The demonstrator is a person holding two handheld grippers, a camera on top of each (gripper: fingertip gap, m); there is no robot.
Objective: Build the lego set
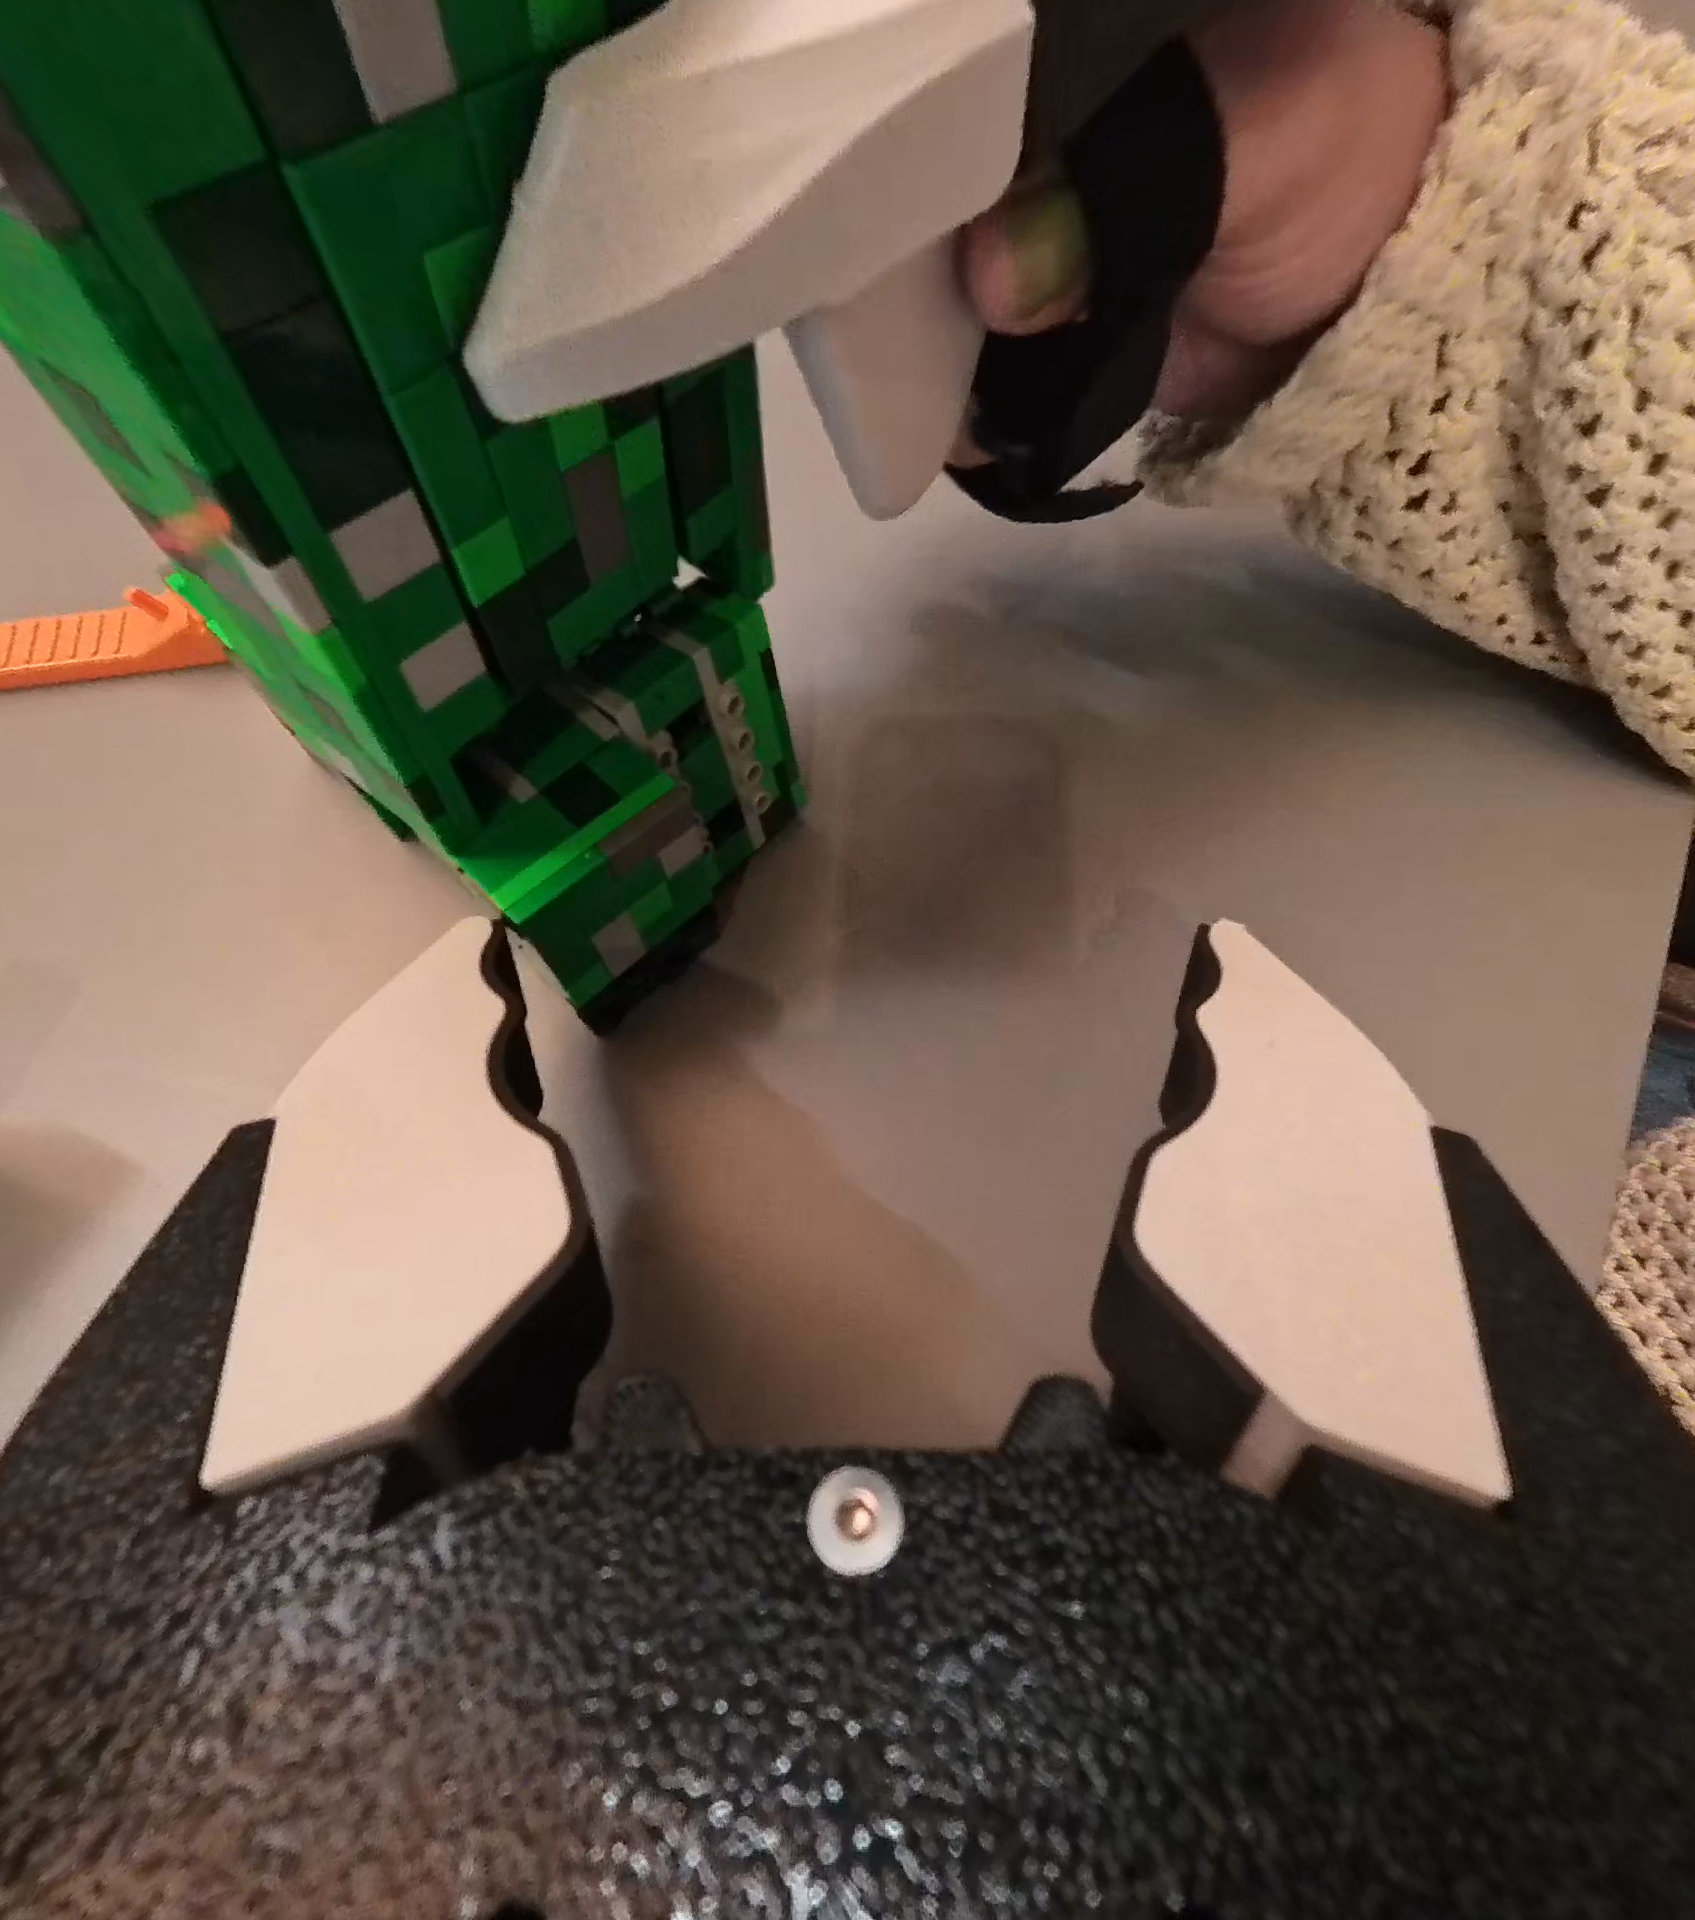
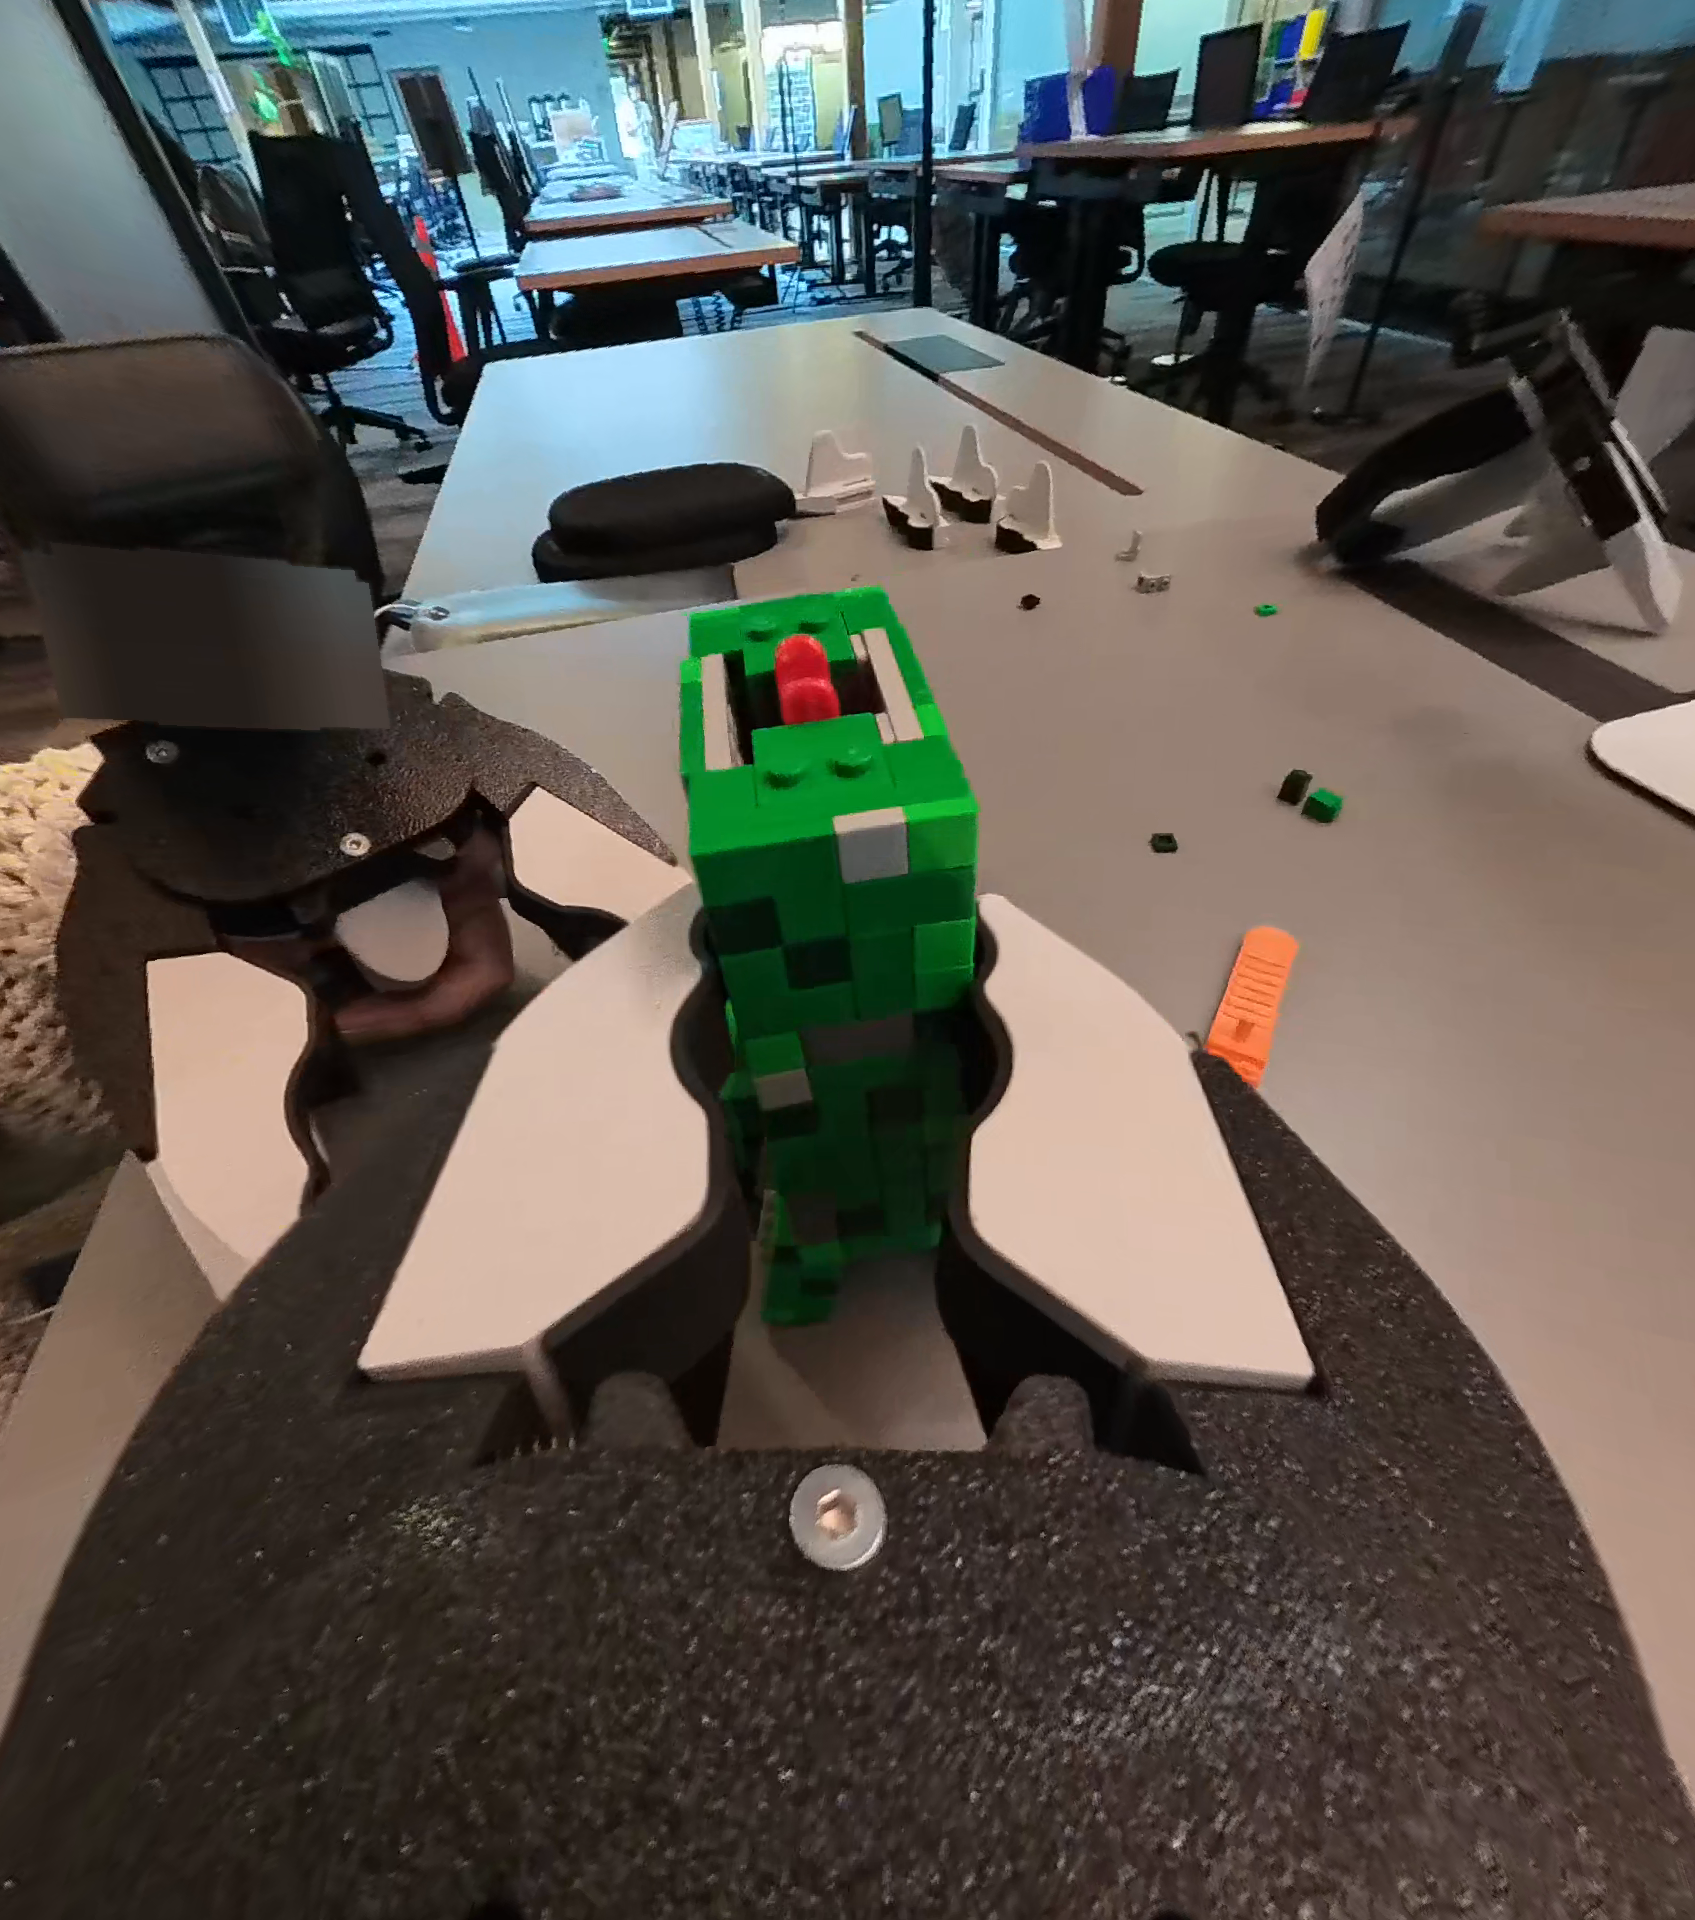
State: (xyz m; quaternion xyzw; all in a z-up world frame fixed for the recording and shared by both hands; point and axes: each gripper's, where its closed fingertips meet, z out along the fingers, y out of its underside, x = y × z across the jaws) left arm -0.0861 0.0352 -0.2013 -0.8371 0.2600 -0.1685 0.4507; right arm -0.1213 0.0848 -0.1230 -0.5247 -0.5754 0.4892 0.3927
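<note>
Assembly mid-way: green lego figure (image 2: 838, 966) is held upright on the worktop (image 2: 1445, 1039), close to its near corner, with the right gripper (image 2: 838, 1039) and its fingers pinching the body from both sides. Top of the figure is left open — a red piece (image 2: 804, 681) is seen inside, so a head or cap is judged not yet fitted. Left gripper (image 1: 848, 1029) is kept low beside the figure's foot, fingers spread, nothing held; one fingertip (image 1: 469, 966) is just beside the base. Next move is judged to call for a loose part to be fetched by the left gripper while the right grip steadies the model. Small loose bricks (image 2: 1310, 795) are scattered toward the far right of the worktop, an orange brick separator (image 2: 1253, 1003) near the figure. Room is tight at the near corner — the edge drops away close to the figure; open surface lies beyond and to the right.
</note>
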